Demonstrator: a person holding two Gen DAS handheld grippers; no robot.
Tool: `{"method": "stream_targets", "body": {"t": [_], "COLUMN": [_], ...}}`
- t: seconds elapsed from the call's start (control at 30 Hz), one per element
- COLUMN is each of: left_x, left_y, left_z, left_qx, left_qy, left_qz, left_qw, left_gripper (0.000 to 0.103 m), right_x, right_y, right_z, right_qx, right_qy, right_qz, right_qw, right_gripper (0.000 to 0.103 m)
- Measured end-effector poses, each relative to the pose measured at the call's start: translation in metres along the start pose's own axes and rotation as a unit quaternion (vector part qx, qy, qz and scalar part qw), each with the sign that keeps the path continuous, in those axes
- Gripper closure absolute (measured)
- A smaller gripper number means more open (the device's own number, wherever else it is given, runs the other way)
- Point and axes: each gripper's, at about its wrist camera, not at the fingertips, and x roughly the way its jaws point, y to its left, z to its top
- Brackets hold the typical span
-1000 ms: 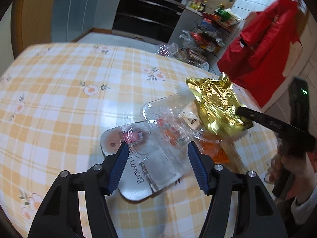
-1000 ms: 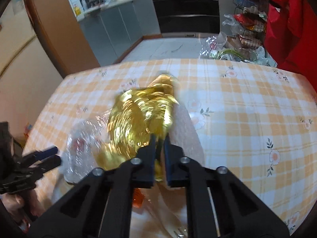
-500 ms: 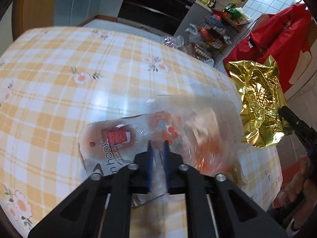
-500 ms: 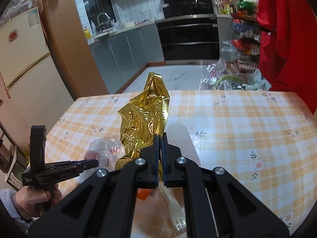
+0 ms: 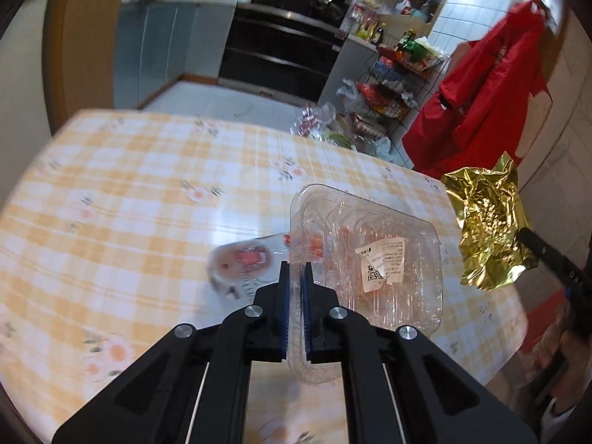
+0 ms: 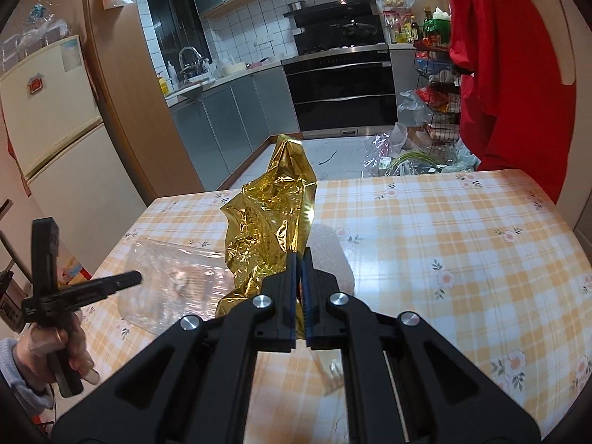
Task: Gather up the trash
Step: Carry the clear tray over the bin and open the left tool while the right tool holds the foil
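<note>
My left gripper (image 5: 295, 270) is shut on the rim of a clear plastic tray (image 5: 384, 259) with a white label, held above the table. My right gripper (image 6: 299, 259) is shut on a crumpled gold foil wrapper (image 6: 270, 222), held up over the table; the wrapper also shows at the right of the left wrist view (image 5: 488, 225). The tray shows blurred at the left of the right wrist view (image 6: 174, 277), held by the left gripper (image 6: 137, 277). A flat clear packet with a red mark (image 5: 244, 262) lies on the table under the tray.
The table has a yellow checked cloth with flowers (image 5: 129, 192). A whitish bubble-wrap piece (image 6: 327, 255) lies on it under my right gripper. Beyond the far edge are bags on the floor (image 6: 407, 151), a wire rack (image 5: 396, 85) and a red garment (image 6: 510, 74).
My left gripper closed on the clear tray and lifted it off the table. My right gripper raised the gold wrapper higher and away to the right.
</note>
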Motion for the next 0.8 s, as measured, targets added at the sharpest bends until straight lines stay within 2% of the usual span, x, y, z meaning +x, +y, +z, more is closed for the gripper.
{"method": "stream_targets", "body": {"t": [0.2,0.47,0.8], "left_x": [-0.059,-0.119,-0.152], "left_y": [-0.002,0.001,-0.005], "left_z": [-0.021,-0.062,-0.124], "left_qx": [0.052,0.081,0.117], "left_qy": [-0.016,-0.020,0.005], "left_qz": [0.029,0.047,0.053], "left_qw": [0.9981,0.9954,0.9917], "left_gripper": [0.097,0.097,0.097], "right_x": [-0.039,-0.083,-0.120], "right_y": [0.010,0.019,0.023], "right_z": [-0.011,-0.036,-0.067], "right_qx": [-0.001,-0.002,-0.001], "right_qy": [-0.012,-0.016,-0.015], "right_qz": [0.001,-0.007,-0.006], "right_qw": [1.000,1.000,1.000], "right_gripper": [0.096,0.096,0.096]}}
